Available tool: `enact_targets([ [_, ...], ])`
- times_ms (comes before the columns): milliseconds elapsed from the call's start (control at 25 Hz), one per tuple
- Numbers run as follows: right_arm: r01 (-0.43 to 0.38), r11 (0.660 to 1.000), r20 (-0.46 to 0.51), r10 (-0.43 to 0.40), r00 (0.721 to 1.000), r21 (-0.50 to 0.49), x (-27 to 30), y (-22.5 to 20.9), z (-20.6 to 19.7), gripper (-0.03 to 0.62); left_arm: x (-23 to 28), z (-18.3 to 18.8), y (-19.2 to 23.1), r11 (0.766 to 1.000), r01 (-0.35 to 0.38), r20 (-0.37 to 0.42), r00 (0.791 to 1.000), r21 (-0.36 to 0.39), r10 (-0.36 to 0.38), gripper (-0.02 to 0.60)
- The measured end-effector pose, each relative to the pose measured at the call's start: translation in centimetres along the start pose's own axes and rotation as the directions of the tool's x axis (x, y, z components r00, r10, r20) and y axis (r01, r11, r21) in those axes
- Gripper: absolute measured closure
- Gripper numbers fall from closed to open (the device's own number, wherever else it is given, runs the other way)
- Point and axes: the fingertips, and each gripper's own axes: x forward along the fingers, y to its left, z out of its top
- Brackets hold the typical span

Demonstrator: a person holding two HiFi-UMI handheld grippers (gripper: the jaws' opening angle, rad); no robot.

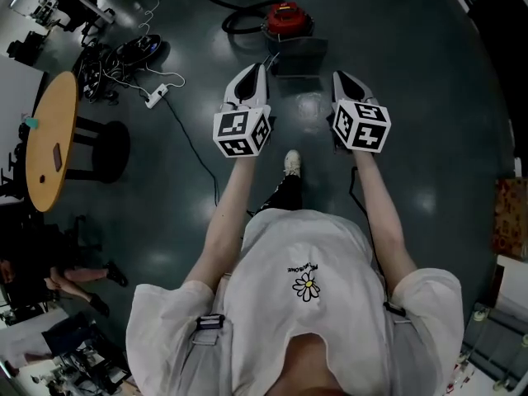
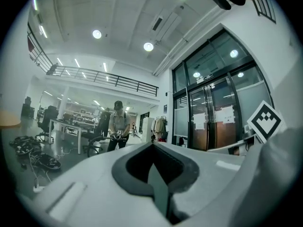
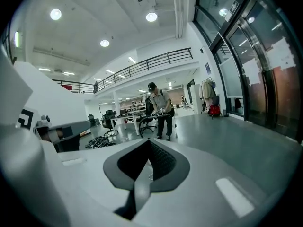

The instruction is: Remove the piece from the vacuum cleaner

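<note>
Seen from above, a person (image 1: pixel 307 304) in a white T-shirt with a daisy print stands on a dark grey floor (image 1: pixel 429 122), both bare arms held out in front. Each hand holds a white tool with a cube of black-and-white square markers on it.

The left tool (image 1: pixel 252 74) and the right tool (image 1: pixel 343 77) are side by side and apart, pointing away from the person. In the left gripper view the left tool (image 2: pixel 152 148) has its two jaws pressed together at the tip with nothing between them. The right gripper view shows the right tool (image 3: pixel 147 143) the same way, jaws together and empty.

The red vacuum cleaner (image 1: pixel 287 16) sits on the floor at the far side, ahead of both tools and well apart from them. Its black hose (image 1: pixel 246 21) curls out to its left. A grey rectangular thing (image 1: pixel 297 56) lies just on its near side; what it is cannot be told.

At the far left stand a round wooden table (image 1: pixel 51 134) and a black stool (image 1: pixel 106 151), with a white power strip (image 1: pixel 157 96) and a tangle of cables (image 1: pixel 107 60) beyond them.

Both gripper views look across a bright hall where a second person (image 2: pixel 117 126) in a cap stands.
</note>
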Motion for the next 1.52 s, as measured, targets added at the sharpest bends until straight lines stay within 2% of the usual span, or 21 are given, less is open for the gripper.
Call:
enact_targets([
  [320,-0.013,0.997,-0.01,0.012,1.0,-0.071,11.8,-0.1,5.1,0.568,10.3,0.2,7.7,0.999,0.012,-0.003,1.0,-0.037,-0.012,0.581],
  [560,0.038,0.996,-0.023,-0.04,0.999,-0.086,19.1,-2.6,7.6,0.568,18.1,0.1,12.2,0.997,0.042,-0.011,0.999,-0.058,-0.043,0.581],
  [920,0.054,0.993,-0.044,-0.059,0.997,-0.105,25.0,-5.5,9.6,0.568,25.4,-0.6,13.5,0.994,0.082,-0.044,0.995,-0.069,-0.085,0.581],
  [1240,0.008,0.997,-0.033,-0.011,0.999,-0.083,33.5,-8.5,11.7,0.568,32.9,-1.9,15.5,0.996,0.085,-0.082,0.993,-0.036,-0.088,0.581],
  [1360,-0.032,0.994,-0.03,0.029,0.999,-0.1,36.8,-10.0,12.7,0.568,36.6,-2.9,15.3,0.994,0.107,-0.119,0.987,-0.01,-0.107,0.581],
  [1520,-0.085,0.989,-0.055,0.079,0.995,-0.118,40.8,-11.5,14.3,0.568,41.1,-2.3,15.8,0.995,0.099,-0.131,0.986,-0.003,-0.099,0.581],
])
